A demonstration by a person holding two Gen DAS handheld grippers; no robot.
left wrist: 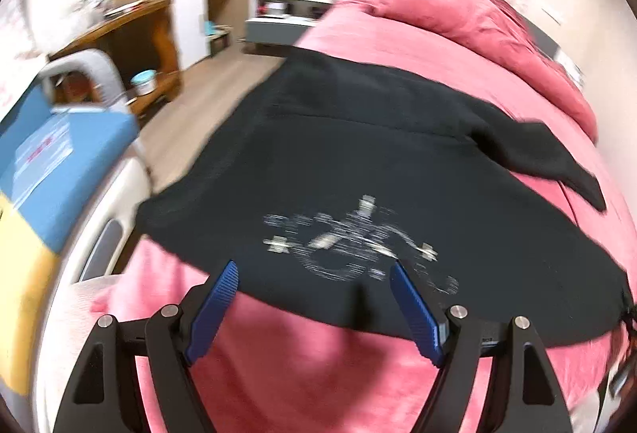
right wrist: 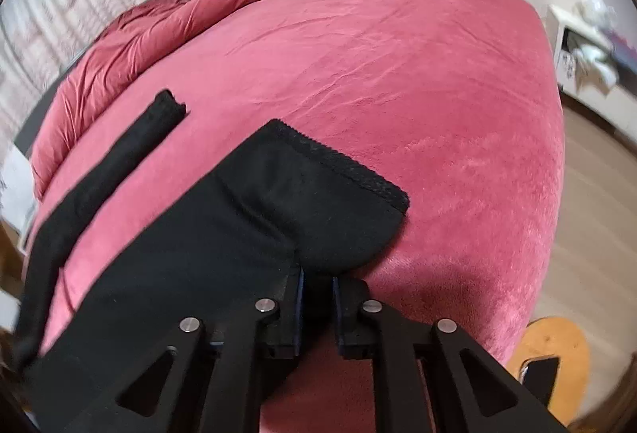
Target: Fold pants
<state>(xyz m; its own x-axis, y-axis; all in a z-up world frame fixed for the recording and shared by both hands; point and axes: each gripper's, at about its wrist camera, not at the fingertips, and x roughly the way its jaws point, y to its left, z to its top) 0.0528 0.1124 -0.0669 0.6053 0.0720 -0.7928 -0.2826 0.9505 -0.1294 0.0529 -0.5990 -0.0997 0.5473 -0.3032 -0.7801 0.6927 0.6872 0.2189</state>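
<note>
Both grippers: my left gripper (left wrist: 314,273) gapes empty above the pants (left wrist: 358,162); my right gripper (right wrist: 317,279) pinches their cuff (right wrist: 342,202).

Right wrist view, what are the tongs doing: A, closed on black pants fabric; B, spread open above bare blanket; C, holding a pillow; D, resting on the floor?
A: the right tongs are pinched narrowly together with the black pants fabric caught between them, above the pink blanket.
</note>
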